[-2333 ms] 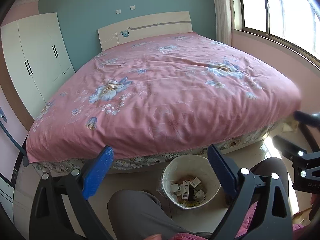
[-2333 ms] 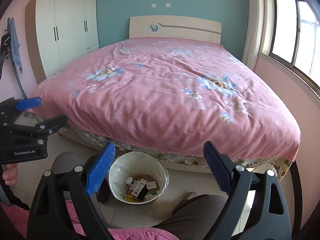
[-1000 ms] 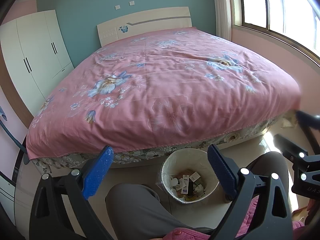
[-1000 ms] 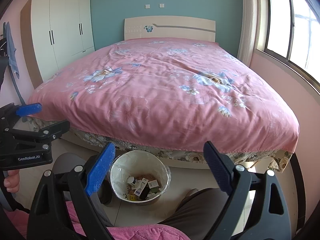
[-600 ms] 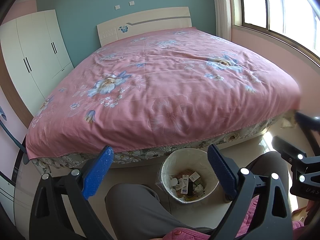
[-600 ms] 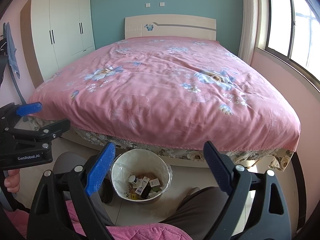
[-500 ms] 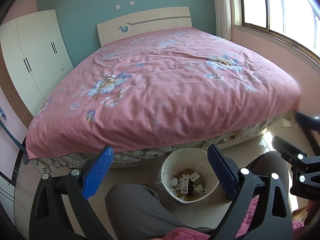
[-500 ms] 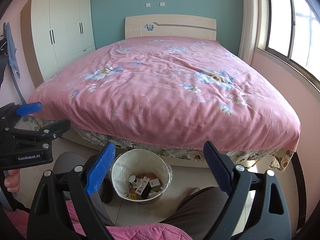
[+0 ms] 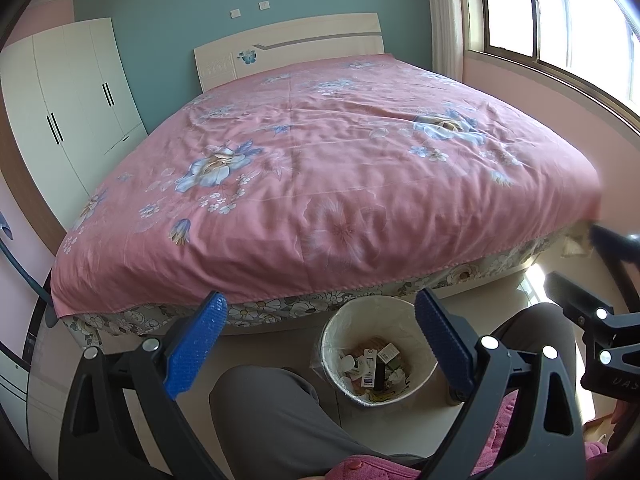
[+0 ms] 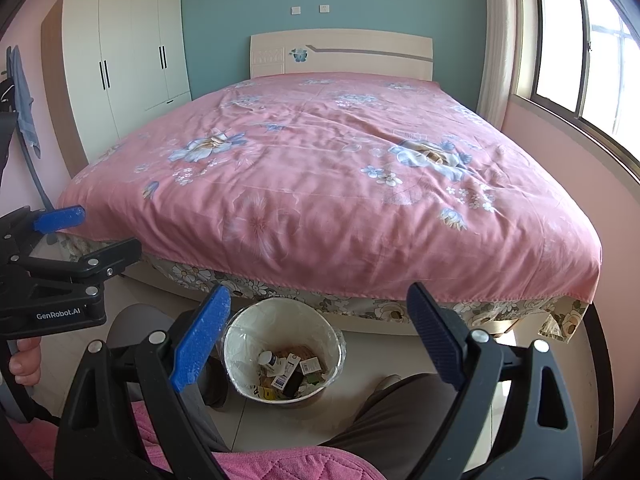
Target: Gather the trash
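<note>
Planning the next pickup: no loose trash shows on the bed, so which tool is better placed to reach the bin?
Neither clearly. Left tool and right tool both stand open, empty, above the bin.

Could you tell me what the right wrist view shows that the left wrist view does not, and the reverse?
Only the right wrist view: a hand under the left gripper, and a blue cloth hanging at the left. Only the left wrist view: the right gripper at the edge. Both: bed, bin holding trash, wardrobe, both grippers open, empty.
</note>
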Demonstrator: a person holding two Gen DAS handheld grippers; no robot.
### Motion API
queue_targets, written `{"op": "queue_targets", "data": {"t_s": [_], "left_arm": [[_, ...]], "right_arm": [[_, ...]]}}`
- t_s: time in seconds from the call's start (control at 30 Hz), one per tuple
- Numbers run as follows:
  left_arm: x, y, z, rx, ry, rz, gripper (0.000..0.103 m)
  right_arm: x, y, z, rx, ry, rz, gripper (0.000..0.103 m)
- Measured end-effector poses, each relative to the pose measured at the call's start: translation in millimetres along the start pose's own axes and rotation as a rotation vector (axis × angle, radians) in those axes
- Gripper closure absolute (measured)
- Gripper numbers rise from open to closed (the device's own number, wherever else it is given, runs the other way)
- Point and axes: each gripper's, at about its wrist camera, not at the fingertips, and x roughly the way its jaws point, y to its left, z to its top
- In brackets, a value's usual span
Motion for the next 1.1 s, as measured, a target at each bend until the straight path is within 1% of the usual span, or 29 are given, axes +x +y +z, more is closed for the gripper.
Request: {"op": "queue_targets", "data": {"t_s": [1.1], "left_arm": [[0.7,-1.0,0.1,-0.004,0.000,0.002,0.007]], "right_arm": [[-0.2,0.2,2.5,-0.001,0.000,0.005,0.015]]}}
